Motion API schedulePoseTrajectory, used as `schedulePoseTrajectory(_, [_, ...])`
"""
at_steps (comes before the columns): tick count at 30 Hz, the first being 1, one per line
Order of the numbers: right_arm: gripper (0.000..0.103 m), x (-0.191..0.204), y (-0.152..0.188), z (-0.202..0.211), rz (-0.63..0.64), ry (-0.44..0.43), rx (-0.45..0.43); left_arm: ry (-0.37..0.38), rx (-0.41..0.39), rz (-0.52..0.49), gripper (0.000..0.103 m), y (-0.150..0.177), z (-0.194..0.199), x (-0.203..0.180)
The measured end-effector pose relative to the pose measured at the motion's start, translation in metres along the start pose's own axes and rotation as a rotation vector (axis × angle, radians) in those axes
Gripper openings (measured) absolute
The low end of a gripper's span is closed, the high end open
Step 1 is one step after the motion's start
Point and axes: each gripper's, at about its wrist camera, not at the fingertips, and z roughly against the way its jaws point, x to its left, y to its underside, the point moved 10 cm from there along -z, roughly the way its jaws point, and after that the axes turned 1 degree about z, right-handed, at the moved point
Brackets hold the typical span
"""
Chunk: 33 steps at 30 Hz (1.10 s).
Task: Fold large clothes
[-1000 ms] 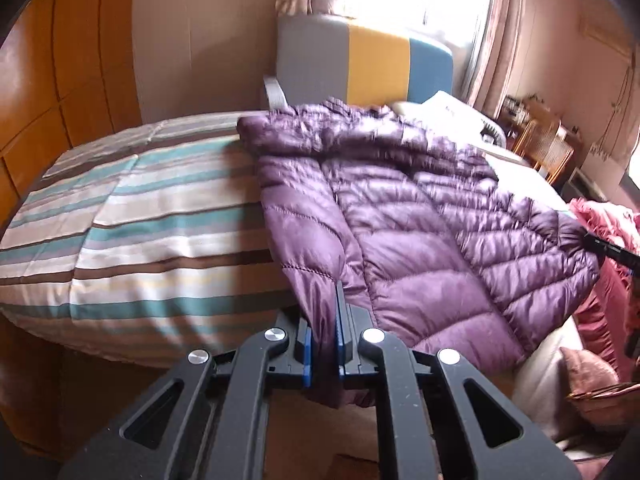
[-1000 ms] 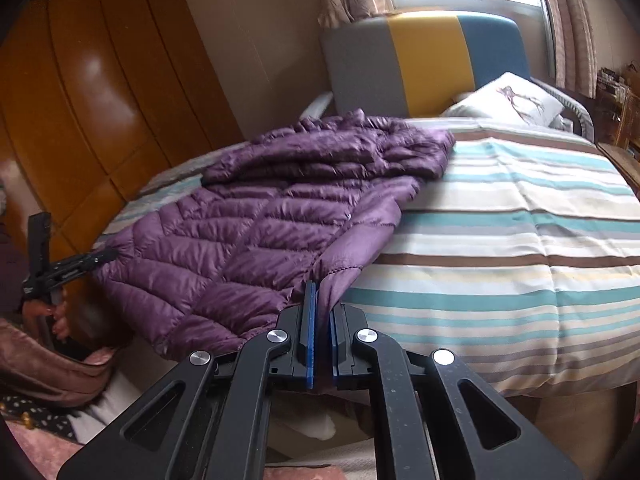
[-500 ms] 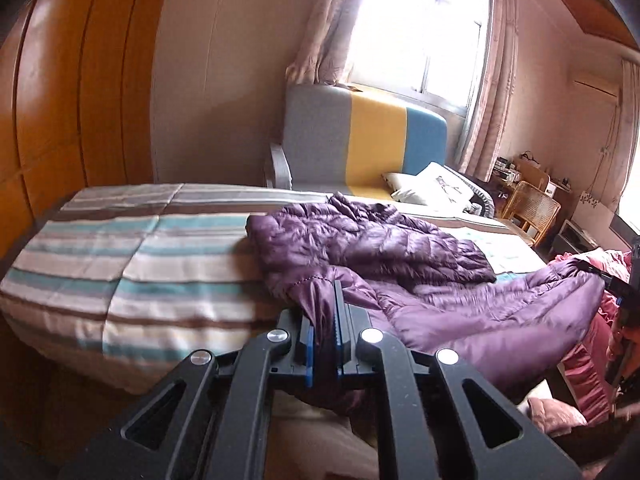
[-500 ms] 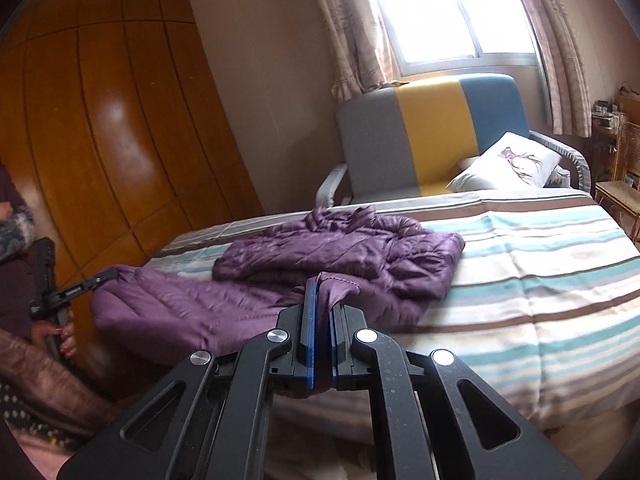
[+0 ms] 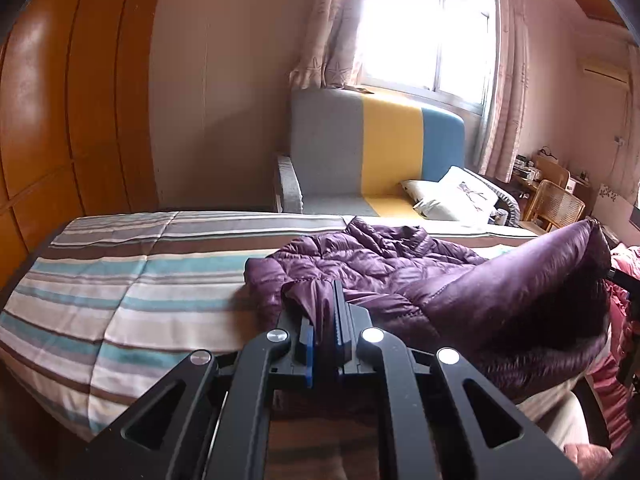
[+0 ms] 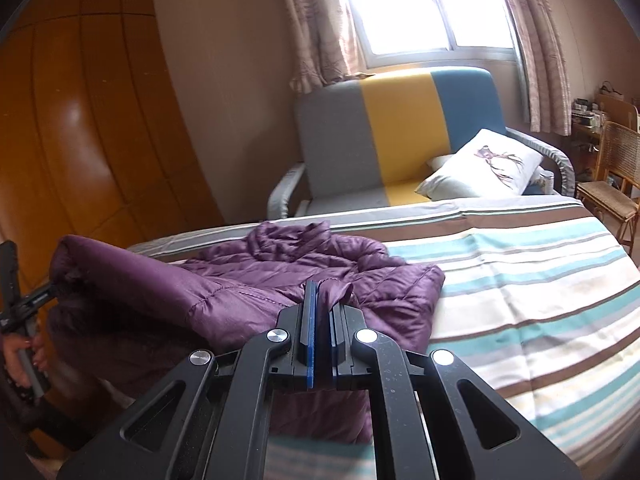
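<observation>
The purple quilted jacket [image 5: 384, 264] lies on the bed's striped cover [image 5: 120, 280], its far part bunched in rumpled folds, its near hem raised off the bed and stretched between the two claws. The left claw [image 5: 326, 316] is clamped tight on one corner of the hem, fabric pinched between its blue pads; from this view the lifted lining billows up at the right and hides the right claw almost wholly, only a dark sliver showing at the frame's edge. The right claw [image 6: 322, 312] is likewise closed on the other hem corner, a small fold of cloth poking up between its pads. In the right wrist view the left claw appears far left, dark and partly cut off, with fingers [image 6: 24, 354] of a hand wrapped round its handle. What hangs under the raised hem is in deep shadow and cannot be made out. Behind the bed stands a grey, yellow and blue armchair [image 6: 400, 132] with a white pillow [image 6: 480, 168]; the window [image 6: 420, 4] is blown out by glare.
</observation>
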Motion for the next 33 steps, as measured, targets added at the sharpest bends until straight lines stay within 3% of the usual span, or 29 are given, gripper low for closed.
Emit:
schedulePoseTrajectory(9, [0.005, -0.032, -0.004, -0.071, -0.050, 0.057, 0.086, -0.033, 0.079, 0.014, 0.007, -0.007, -0.079, 0.008])
schedulePoseTrajectory(19, [0.005, -0.056, 0.005, -0.152, -0.097, 0.116, 0.213, -0.066, 0.209, 0.062, 0.008, 0.007, -0.163, 0.024])
schedulePoseTrajectory(27, [0.008, -0.062, 0.021, -0.194, -0.165, 0.115, 0.294, -0.057, 0.274, 0.137, 0.018, 0.017, -0.204, 0.030])
schedulePoseTrajectory(31, [0.017, -0.073, 0.018, -0.194, -0.328, 0.029, 0.267, -0.020, 0.257, 0.236, 0.046, 0.014, -0.205, 0.039])
schedulePoseTrajectory(33, [0.037, -0.080, 0.014, -0.187, -0.401, 0.004, 0.233, -0.062, 0.222, 0.285, 0.073, 0.008, -0.199, 0.053])
